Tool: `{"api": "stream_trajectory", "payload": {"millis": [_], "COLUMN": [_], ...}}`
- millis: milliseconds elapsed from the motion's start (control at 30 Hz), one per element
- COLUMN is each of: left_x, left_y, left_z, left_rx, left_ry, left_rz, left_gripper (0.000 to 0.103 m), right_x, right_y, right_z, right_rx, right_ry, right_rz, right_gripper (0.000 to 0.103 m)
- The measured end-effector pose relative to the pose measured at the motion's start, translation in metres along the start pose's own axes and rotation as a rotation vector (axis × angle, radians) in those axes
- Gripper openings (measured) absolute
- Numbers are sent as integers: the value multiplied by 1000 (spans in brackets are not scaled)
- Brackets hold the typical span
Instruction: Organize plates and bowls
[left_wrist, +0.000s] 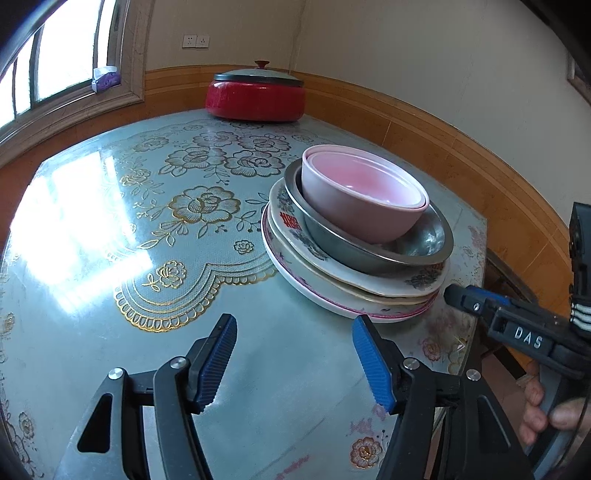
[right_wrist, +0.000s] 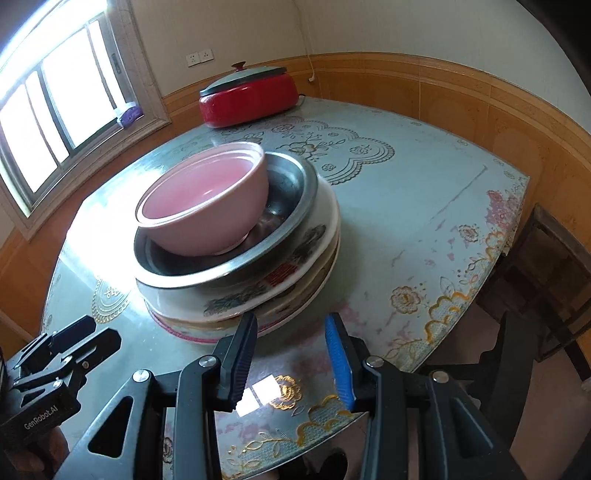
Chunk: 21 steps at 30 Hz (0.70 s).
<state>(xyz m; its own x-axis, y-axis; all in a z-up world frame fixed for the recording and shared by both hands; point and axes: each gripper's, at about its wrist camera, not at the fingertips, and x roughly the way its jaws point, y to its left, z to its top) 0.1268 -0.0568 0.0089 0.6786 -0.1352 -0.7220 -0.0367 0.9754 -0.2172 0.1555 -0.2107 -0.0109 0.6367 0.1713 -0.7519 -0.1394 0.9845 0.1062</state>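
Left wrist view, left gripper (left_wrist: 293, 332) angled down over floral blue table (left_wrist: 110, 229), jaws apart, empty, right gripper (right_wrist: 291, 334) parted, empty, beside stacked patterned ceramic plates (right_wrist: 258, 291), pink plastic bowls (left_wrist: 354, 206) in steel basin (left_wrist: 424, 247)

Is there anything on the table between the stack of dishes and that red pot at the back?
No. In both wrist views only bare flowered tablecloth lies between the stack of dishes and the red pot.

Glossy table cover (left_wrist: 92, 221), dull metal bowl (left_wrist: 424, 243), matt pink bowl (left_wrist: 351, 210)
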Motion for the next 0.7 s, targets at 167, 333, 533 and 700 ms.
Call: {"api": "stream_trajectory", "payload": {"millis": [167, 333, 533, 700], "left_x": [-2, 0, 2, 3], "left_y": [-13, -29, -45, -51], "left_z": [2, -1, -4, -8], "left_rx": [-7, -23, -36, -45], "left_ry": [-12, -6, 2, 9], "left_rz": [39, 63, 88, 118], "left_gripper": [71, 72, 74, 77], "right_x": [-2, -8, -8, -6], "right_y": [7, 4, -3, -8], "right_z": [-8, -2, 3, -6], "right_rx": [-38, -85, -111, -111], "right_ry": [-10, -20, -6, -1], "right_rz": [-7, -9, 22, 10], "right_gripper": [38, 38, 40, 41]}}
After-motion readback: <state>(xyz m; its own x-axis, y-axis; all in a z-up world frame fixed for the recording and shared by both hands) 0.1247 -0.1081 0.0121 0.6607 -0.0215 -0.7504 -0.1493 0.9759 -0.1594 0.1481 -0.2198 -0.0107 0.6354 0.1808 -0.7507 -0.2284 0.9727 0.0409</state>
